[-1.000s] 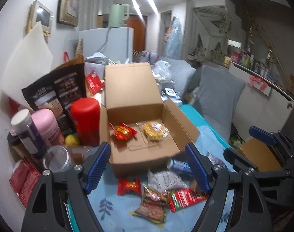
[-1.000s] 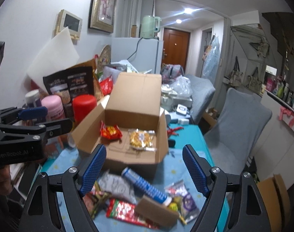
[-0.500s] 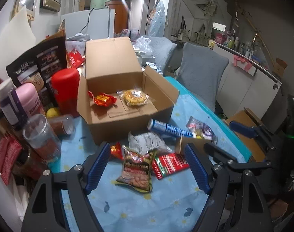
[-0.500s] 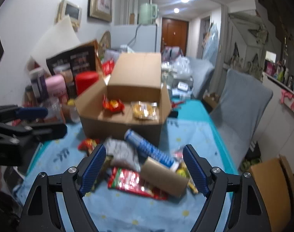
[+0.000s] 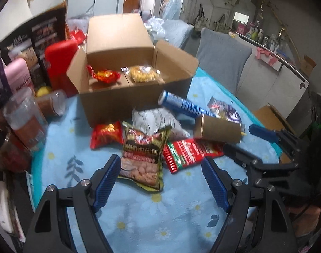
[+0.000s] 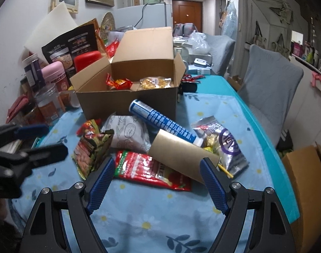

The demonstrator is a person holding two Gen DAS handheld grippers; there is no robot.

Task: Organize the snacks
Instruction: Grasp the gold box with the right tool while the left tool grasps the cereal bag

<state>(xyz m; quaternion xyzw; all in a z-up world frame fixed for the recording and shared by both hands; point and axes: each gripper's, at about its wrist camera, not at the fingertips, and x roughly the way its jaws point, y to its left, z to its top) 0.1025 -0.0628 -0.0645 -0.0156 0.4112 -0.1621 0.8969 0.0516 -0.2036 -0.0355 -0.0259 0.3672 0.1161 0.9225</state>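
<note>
An open cardboard box [image 5: 109,103] [image 6: 126,103] holds a red packet [image 5: 104,76] and a yellow snack bag [image 5: 142,74]. Before it on the blue floral cloth lie loose snacks: a green-black peanut bag [image 5: 142,158] [image 6: 91,149], a red packet [image 5: 191,150] [image 6: 150,168], a small red bag [image 5: 105,133], a white pouch [image 5: 158,122] [image 6: 128,133], a blue tube [image 5: 183,105] [image 6: 160,122], a brown cardboard box [image 5: 218,130] [image 6: 181,154] and a purple-silver bag [image 6: 221,143]. My left gripper [image 5: 161,178] is open, low over the peanut bag. My right gripper [image 6: 158,181] is open, near the red packet.
Jars, a pink bottle [image 6: 56,78], a red canister [image 5: 60,63] and a black bag [image 6: 72,44] crowd the left side against the wall. A grey chair [image 6: 270,88] stands to the right past the table's teal edge [image 6: 272,151]. A carton [image 6: 304,185] sits on the floor.
Both grippers have pulled back and dipped toward the loose snacks; the box now looks farther off. Both stay open and empty.
</note>
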